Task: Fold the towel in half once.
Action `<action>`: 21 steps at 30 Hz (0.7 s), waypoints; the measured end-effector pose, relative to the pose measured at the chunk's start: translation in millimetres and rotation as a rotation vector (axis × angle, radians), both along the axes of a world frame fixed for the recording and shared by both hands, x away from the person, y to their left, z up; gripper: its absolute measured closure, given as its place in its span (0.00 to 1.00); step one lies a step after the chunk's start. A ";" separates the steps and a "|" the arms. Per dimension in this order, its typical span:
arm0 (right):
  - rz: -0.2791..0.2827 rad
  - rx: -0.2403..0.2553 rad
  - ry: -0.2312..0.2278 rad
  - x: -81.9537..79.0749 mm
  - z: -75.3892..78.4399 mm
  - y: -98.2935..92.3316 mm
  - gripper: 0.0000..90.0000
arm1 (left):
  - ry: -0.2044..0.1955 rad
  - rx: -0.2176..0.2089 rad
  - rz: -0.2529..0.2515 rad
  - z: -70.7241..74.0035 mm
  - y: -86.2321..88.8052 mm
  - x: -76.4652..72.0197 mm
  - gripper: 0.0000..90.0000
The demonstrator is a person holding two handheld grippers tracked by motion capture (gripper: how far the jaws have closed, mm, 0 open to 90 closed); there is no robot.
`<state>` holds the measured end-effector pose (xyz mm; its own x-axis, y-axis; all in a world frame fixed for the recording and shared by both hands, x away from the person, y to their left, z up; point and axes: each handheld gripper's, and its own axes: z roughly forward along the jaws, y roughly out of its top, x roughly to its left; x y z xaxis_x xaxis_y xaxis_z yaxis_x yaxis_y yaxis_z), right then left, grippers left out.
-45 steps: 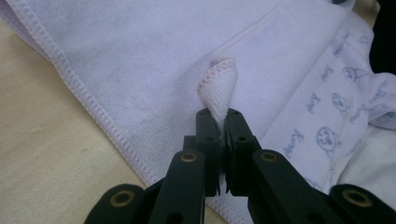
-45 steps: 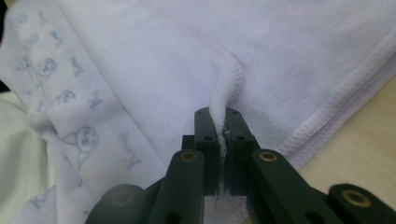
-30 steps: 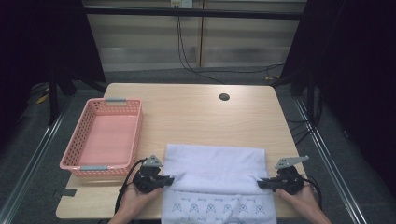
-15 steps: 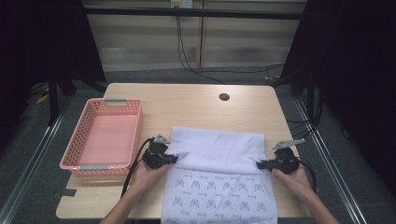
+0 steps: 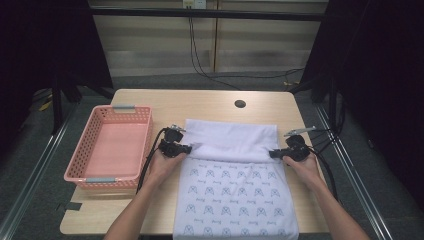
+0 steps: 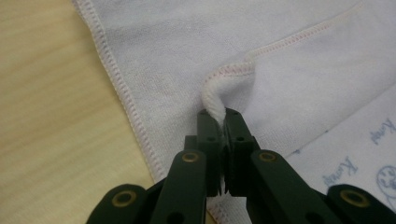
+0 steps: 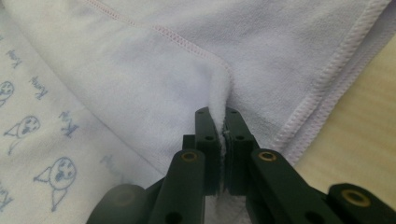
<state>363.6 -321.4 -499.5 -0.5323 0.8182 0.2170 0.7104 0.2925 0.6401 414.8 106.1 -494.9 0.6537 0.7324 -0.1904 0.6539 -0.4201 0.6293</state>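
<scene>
A white towel with small blue printed figures lies on the wooden table; its plain far part is folded over the printed side. My left gripper is shut on the folded layer's left corner, and the pinched hem curls up between the jaws. At the towel's right side my right gripper is shut on the other corner, with the cloth bunched between its pads. Both grippers sit low over the table, held by a person's hands.
A pink plastic basket stands at the table's left, with nothing in it. A round dark hole sits near the table's far edge. Cables trail from both grippers. Dark floor surrounds the table.
Both grippers have moved away from the person with the towel's edge, uncovering more of the printed side. The fold line now lies farther up the table.
</scene>
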 end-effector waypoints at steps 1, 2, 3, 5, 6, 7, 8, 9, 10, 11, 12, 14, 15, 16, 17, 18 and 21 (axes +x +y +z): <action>-0.007 0.003 -0.004 4.6 -0.6 0.1 0.97 | 0.005 0.000 0.002 0.2 -0.7 3.8 0.97; -0.012 0.008 0.000 8.9 -0.9 -0.1 0.97 | 0.005 0.024 -0.005 1.8 -1.7 8.5 0.97; -0.025 -0.009 -0.005 16.6 -0.2 1.6 0.97 | -0.001 0.037 -0.003 2.4 -2.8 13.4 0.97; -0.037 -0.022 -0.012 24.8 0.1 4.6 0.97 | 0.016 0.018 0.032 1.6 -1.5 23.1 0.97; -0.037 -0.022 -0.012 24.8 0.1 4.6 0.97 | 0.021 0.024 0.031 2.1 -1.3 27.3 0.97; -0.044 -0.020 -0.006 33.7 0.0 5.8 0.97 | 0.008 0.036 0.037 2.3 -3.0 29.8 0.97; -0.044 -0.020 -0.006 33.7 0.0 5.8 0.97 | 0.003 0.054 0.026 2.9 -2.8 32.8 0.97; -0.055 -0.017 -0.004 43.0 -0.3 7.0 0.97 | 0.000 0.050 0.024 2.5 -2.4 36.1 0.97; -0.055 -0.017 -0.004 43.0 -0.3 7.0 0.97 | -0.003 0.053 0.025 2.5 -1.6 39.4 0.97; -0.072 -0.018 0.003 50.4 0.0 9.3 0.97 | 0.008 0.038 0.048 1.8 1.1 46.8 0.97; -0.072 -0.018 0.003 50.4 0.0 9.3 0.97 | 0.008 0.038 0.048 1.8 1.1 46.8 0.97; -0.069 -0.045 -0.006 57.7 1.0 12.6 0.97 | 0.004 0.023 0.061 0.4 2.3 53.9 0.97; -0.072 -0.058 -0.002 61.0 1.9 15.0 0.97 | 0.000 0.026 0.068 0.2 2.4 57.9 0.97; -0.077 -0.082 -0.015 67.5 2.5 18.8 0.97 | -0.010 0.024 0.076 -0.5 2.3 60.0 0.97; -0.087 -0.089 -0.012 70.2 2.8 19.8 0.97 | -0.001 0.013 0.088 -0.9 2.6 65.1 0.97; -0.087 -0.089 -0.012 70.2 2.8 19.8 0.97 | -0.001 0.013 0.088 -0.9 2.6 65.1 0.97; -0.116 -0.094 -0.039 77.2 1.0 23.3 0.97 | -0.016 0.023 0.098 -1.3 2.1 67.2 0.97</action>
<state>440.8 -298.1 -498.6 -0.4392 0.8906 0.1179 0.7184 0.2693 0.6414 482.0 108.3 -496.3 0.5816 0.7970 -0.1629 0.6826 -0.3693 0.6306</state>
